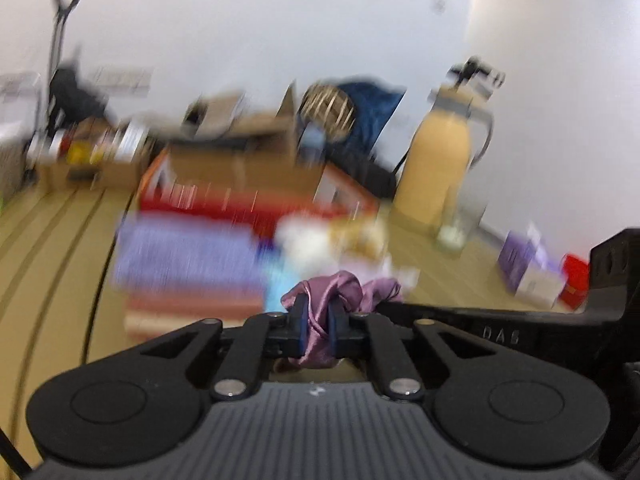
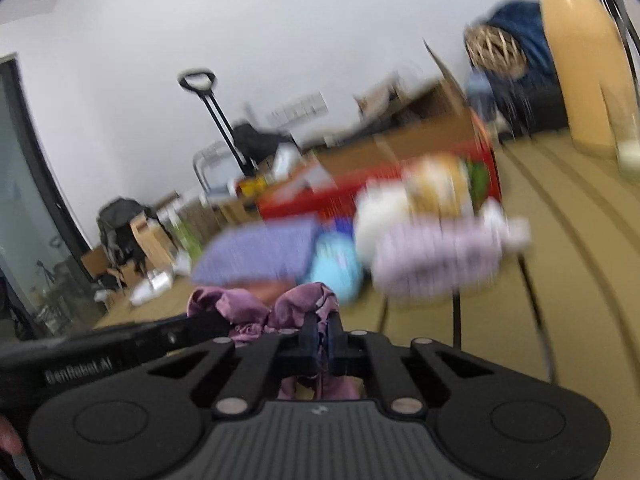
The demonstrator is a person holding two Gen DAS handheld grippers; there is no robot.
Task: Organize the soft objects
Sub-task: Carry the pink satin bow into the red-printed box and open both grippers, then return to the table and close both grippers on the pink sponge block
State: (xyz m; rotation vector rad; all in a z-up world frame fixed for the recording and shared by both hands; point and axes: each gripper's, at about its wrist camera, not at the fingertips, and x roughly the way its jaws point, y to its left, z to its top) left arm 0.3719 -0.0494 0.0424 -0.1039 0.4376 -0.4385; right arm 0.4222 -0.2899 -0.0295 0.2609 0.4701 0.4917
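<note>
Mauve satin cloth (image 1: 338,292), one, pinched by two hand-held grippers.

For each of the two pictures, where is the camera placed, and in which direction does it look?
Left wrist: on the left gripper, looking forward along its fingers, shut on the purple satin cloth; the other gripper's body shows at right.
Right wrist: on the right gripper, looking forward, shut on the same cloth; the other gripper's body shows at left.
Shared: the cloth, the red box, blurred soft things.
</note>
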